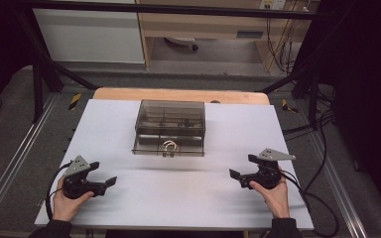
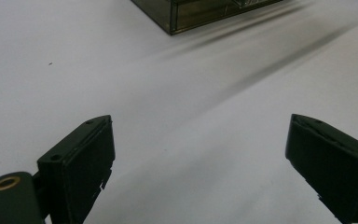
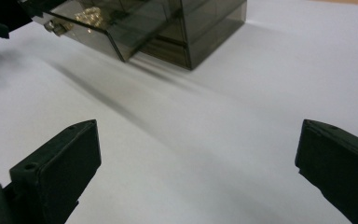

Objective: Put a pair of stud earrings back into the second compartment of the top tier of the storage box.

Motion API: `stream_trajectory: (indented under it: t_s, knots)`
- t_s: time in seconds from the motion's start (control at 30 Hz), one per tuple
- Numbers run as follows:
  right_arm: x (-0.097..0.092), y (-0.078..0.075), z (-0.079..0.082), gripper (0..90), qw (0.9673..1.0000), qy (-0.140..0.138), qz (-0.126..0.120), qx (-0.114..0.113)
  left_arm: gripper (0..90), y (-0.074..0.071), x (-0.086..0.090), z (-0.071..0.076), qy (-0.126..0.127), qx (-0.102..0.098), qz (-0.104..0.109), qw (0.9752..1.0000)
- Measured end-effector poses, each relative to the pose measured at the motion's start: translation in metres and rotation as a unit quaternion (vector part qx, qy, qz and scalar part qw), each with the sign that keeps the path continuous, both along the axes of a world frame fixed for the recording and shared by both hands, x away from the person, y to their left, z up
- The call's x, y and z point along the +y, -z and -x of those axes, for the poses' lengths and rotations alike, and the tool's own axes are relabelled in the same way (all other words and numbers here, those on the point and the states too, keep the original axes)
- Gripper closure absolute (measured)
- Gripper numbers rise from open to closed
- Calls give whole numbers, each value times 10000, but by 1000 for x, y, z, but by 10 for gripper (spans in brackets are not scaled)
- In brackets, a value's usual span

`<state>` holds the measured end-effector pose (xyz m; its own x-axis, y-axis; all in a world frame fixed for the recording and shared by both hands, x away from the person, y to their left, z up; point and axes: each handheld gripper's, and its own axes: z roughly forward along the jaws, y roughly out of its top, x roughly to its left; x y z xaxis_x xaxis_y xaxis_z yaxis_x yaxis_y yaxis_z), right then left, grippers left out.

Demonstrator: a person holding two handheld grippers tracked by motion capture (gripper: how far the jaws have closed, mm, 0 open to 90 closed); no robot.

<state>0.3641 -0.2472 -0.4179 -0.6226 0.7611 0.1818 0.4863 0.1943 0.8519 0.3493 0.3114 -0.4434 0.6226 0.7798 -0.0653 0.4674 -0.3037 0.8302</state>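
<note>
Left gripper (image 1: 104, 184): held in the person's left hand (image 1: 68, 201) at the near left of the white tabletop (image 1: 129, 208). Its jaws point toward the centre and stand spread wide, with nothing between them; in the left gripper view, bare tabletop lies between the 2 black pads (image 2: 86, 170). A black cable (image 1: 52, 186) loops from the gripper body toward the near edge.

Centre: a smoke-tinted transparent drawer box (image 1: 170, 118) sits on the far half of the tabletop, well apart from both grippers. Its lower drawer (image 1: 168, 145) is pulled out toward the person. A small pale ring-shaped item (image 1: 170, 145) lies inside the drawer near its front wall. A small knob (image 3: 56, 28) is fixed to the drawer front.

Right gripper (image 1: 238, 171): held in the person's right hand (image 1: 273, 191) at the near right of the tabletop. Its jaws point toward the centre and stand spread wide, empty, with bare tabletop between them in the right gripper view
</note>
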Motion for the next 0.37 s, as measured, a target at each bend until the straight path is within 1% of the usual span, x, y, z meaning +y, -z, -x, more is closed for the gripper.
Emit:
stream_trajectory:
  t_s: [0.03, 0.07, 0.1, 0.3, 0.37]
  knots:
    - [-8, 6, 3, 9, 10000, 66, -4, 52, 79, 0, -1, 0, 0, 0, 7, 10000]
    - [-8, 6, 3, 9, 10000, 66, -4, 52, 79, 0, -1, 0, 3, 0, 3, 10000]
    - [-13, 10, 5, 9, 9999, 126, -10, 108, 79, 0, -1, 0, 9, -1, -6, 10000]
    - [-23, 18, 7, 9, 9996, 224, 1, 148, 79, 0, 0, 0, 29, 6, -14, 10000]
    - [-24, 20, 8, 9, 9997, 190, 31, 167, 79, 0, -1, 0, 39, 8, -15, 10000]
